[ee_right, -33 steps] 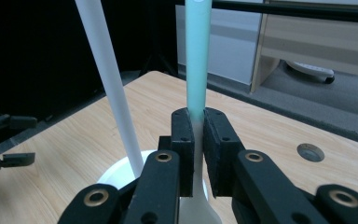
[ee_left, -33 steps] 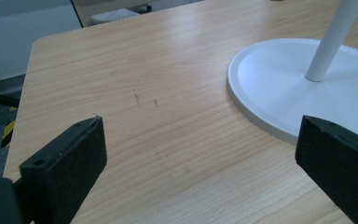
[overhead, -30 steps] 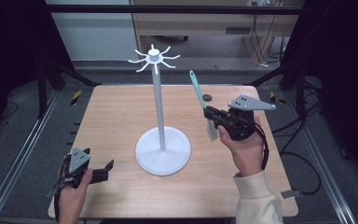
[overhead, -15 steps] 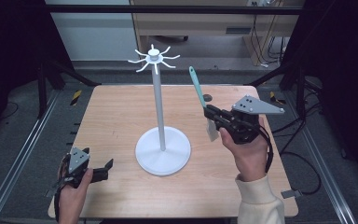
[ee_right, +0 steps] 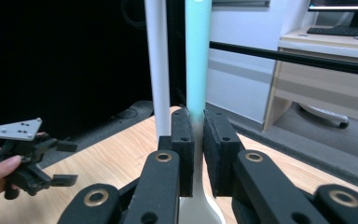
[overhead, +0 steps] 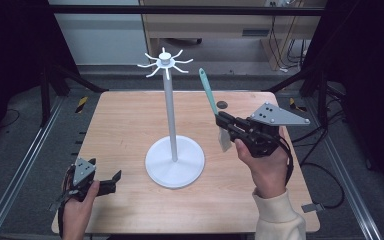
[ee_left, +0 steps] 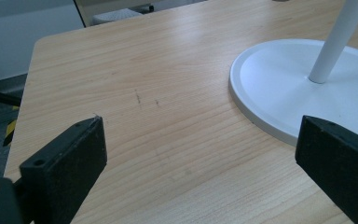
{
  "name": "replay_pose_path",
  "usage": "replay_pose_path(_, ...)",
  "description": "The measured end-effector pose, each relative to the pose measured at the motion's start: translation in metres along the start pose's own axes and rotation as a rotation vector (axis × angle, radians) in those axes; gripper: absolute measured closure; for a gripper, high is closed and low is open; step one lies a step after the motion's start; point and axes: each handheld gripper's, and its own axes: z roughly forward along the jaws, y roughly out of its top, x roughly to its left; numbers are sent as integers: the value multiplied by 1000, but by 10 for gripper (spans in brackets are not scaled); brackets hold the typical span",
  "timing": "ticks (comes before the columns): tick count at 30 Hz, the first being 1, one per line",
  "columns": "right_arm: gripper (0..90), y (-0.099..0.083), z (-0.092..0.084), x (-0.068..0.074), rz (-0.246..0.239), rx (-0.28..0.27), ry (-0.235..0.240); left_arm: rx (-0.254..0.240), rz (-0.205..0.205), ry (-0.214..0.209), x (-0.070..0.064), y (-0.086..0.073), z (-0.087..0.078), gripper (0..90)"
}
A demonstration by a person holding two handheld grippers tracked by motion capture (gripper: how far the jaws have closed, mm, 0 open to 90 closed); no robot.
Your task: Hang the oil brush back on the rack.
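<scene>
A white stand rises from its round base (overhead: 175, 162) at the table's middle, with a thin pole (overhead: 170, 115) and a ring of hooks (overhead: 165, 62) on top. To its right my right gripper (overhead: 223, 121) is shut on a utensil, held nearly upright above the table: teal handle (overhead: 208, 92) up, pale blade (overhead: 224, 139) down. In the right gripper view the pads (ee_right: 183, 135) clamp the handle (ee_right: 198, 60), with the pole (ee_right: 157, 65) just behind. My left gripper (overhead: 112, 181) rests open near the front left corner, with nothing between its jaws and the base (ee_left: 279, 88) ahead of it.
A small dark round spot (overhead: 222, 105) marks the wooden table (overhead: 130, 120) behind the utensil. Metal rails (overhead: 25, 160) run along both sides of the table. Beyond the far edge stand a wooden desk and cables.
The right gripper has risen a little with the utensil, whose handle tip now stands higher beside the hooks. The left gripper has kept still.
</scene>
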Motion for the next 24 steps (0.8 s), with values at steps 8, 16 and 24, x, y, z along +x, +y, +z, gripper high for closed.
replay_pose_path(8, 828, 9, 2, 10, -36, -12, 34, 1, -1, -1, 0, 0, 0, 16)
replay_pose_path(16, 828, 10, 7, 12, -42, -6, 43, 1, -1, -2, 0, 0, -1, 15)
replay_pose_path(24, 828, 12, 11, 14, -50, 3, 41, 1, -3, -2, -1, 0, -1, 16)
